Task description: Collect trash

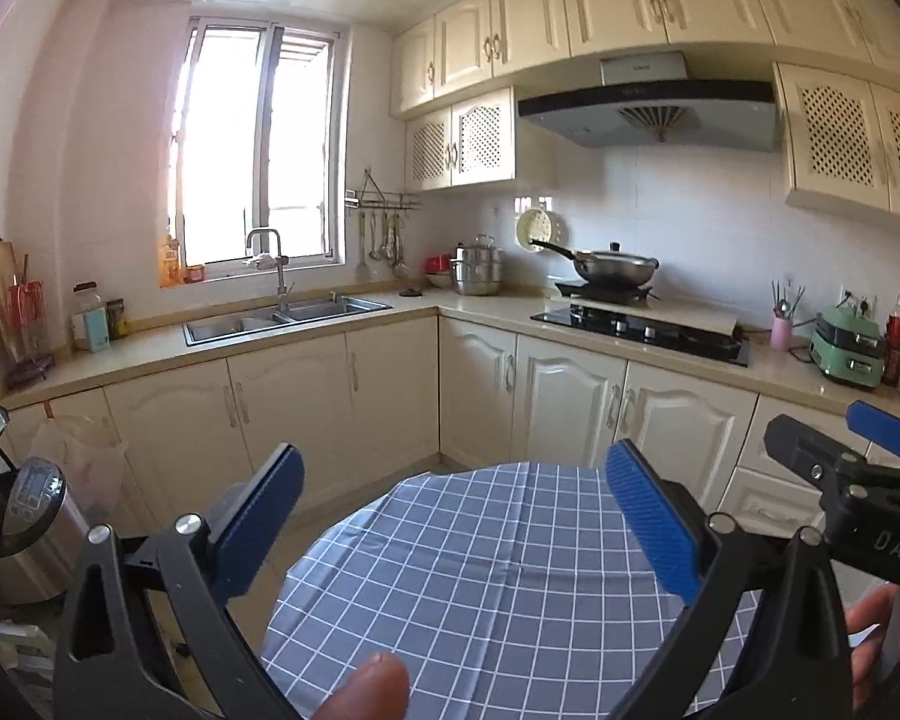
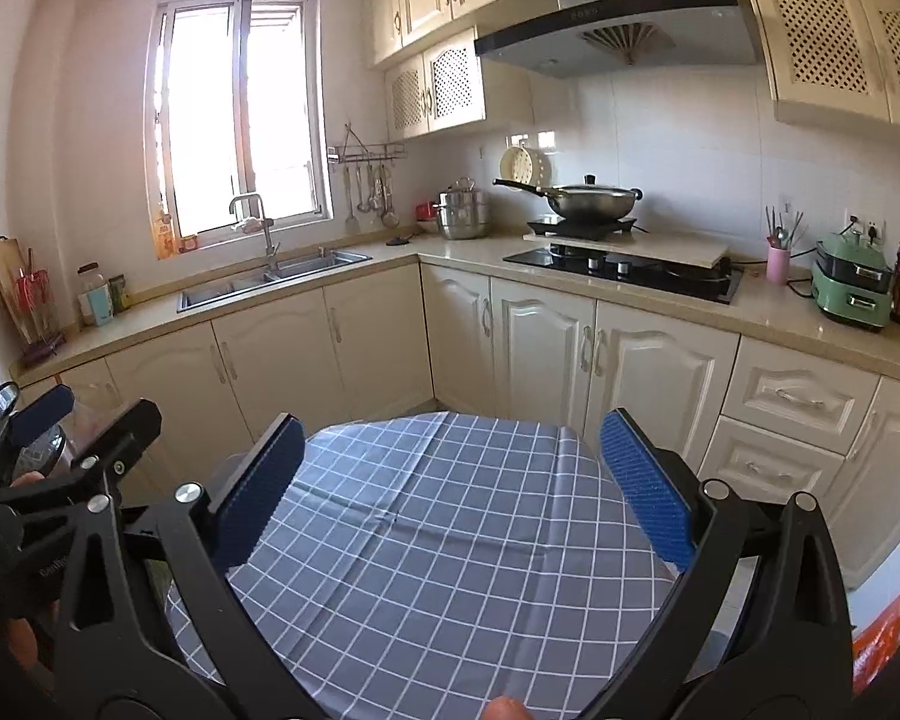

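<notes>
A: Where do the tongs stand?
B: Left tongs (image 1: 456, 516) gape wide with nothing between them, low in the frame over the checked cloth (image 1: 486, 588) on the round surface. Right tongs (image 2: 450, 486) are the same — spread apart, empty, over that cloth.
A: Any trash?
B: None that I can make out on the cloth. A steel bin (image 1: 27, 534) stands at lower left, beside a plastic bag (image 1: 84, 456) hanging at the cabinets.
A: And behind?
B: Sink (image 1: 282, 318) at centre left, wok (image 1: 615, 267) on the stove — right of centre.
</notes>
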The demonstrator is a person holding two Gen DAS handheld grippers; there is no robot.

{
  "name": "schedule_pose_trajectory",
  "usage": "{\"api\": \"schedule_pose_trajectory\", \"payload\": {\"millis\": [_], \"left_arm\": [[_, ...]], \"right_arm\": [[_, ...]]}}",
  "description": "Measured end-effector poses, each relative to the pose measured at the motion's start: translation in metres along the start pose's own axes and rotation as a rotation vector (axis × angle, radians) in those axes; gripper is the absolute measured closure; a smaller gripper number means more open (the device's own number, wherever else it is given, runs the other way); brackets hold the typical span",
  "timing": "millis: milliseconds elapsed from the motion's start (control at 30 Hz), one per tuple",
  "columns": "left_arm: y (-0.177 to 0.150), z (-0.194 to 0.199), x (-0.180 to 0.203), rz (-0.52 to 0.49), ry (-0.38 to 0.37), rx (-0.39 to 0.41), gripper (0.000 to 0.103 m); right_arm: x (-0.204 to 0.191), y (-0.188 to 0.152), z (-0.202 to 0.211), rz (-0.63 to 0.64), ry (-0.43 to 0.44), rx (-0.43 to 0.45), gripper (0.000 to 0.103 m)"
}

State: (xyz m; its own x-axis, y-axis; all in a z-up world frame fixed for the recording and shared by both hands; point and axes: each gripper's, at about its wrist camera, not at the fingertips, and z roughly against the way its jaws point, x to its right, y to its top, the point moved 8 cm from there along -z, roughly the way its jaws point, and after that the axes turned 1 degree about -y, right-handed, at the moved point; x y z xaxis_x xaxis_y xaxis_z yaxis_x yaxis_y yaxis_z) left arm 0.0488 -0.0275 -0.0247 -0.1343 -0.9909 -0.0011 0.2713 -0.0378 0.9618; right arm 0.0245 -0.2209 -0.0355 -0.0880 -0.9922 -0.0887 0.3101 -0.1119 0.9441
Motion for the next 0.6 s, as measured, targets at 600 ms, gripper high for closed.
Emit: {"api": "schedule_pose_trajectory", "payload": {"millis": [600], "left_arm": [[0.003,-0.007,-0.015,0.011,0.02,0.023,0.004]], "right_arm": [[-0.012,0.011,-0.01,0.0,0.023,0.044,0.006]]}}
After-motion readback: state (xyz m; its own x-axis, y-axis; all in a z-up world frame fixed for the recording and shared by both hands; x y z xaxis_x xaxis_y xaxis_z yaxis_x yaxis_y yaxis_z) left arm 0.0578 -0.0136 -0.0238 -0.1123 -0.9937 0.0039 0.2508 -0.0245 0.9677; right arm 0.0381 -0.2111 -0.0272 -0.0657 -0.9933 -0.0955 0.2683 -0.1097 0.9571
